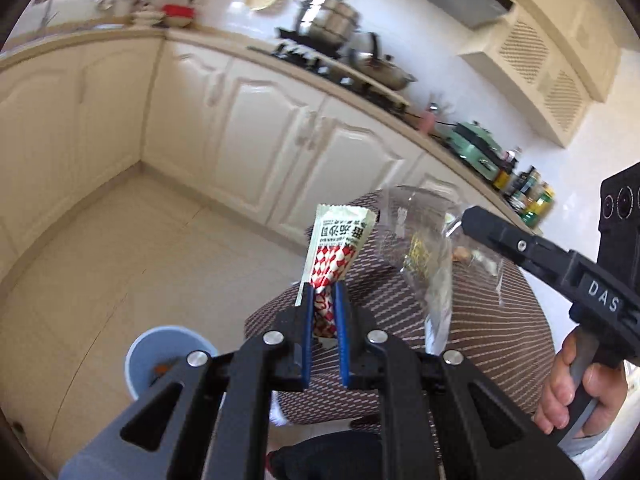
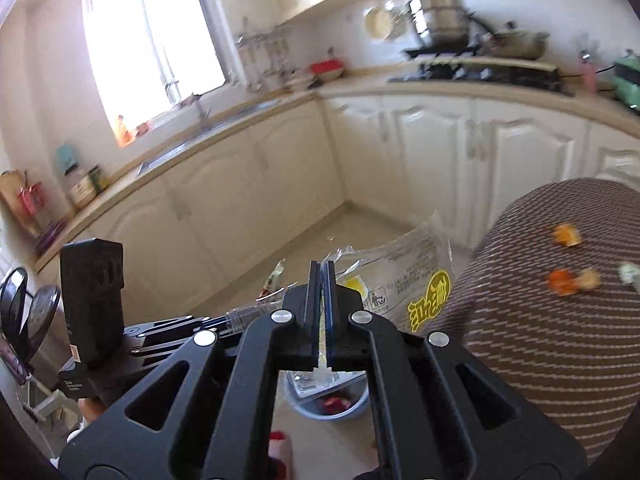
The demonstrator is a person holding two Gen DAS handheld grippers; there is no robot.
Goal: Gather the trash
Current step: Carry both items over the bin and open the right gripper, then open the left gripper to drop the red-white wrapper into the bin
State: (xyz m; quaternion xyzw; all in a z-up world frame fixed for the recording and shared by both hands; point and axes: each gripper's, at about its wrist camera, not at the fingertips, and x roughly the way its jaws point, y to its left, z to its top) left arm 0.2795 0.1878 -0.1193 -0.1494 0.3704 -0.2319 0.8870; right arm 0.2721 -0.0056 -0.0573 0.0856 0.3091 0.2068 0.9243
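Brown cloth with thin pale stripes covers a round table [image 2: 560, 340], whose curved edge drops to an open stretch of pale floor tile [image 1: 140, 248] bounded by cream cabinets [image 1: 280, 132] meeting in a corner. A blue bin [image 1: 160, 356] stands on the floor just beside the table's edge, with bits of rubbish inside. On the worktop above the cabinets sit steel pots [image 1: 332, 20] on a hob, a green appliance [image 1: 476, 148] and bottles. The left gripper [image 1: 324, 308] pinches a red-and-white sauce sachet [image 1: 340, 240] by its lower end; the sachet's long axis runs straight out from the fingers, its white end pointing away toward the cabinets. The right gripper [image 2: 322, 280] is clamped tight on a crumpled clear plastic wrapper [image 2: 412, 280] with yellow lettering, which spreads sideways to the right over the table's edge and hangs down above the bin. Orange scraps [image 2: 568, 280] lie on the cloth, well apart from both grippers.
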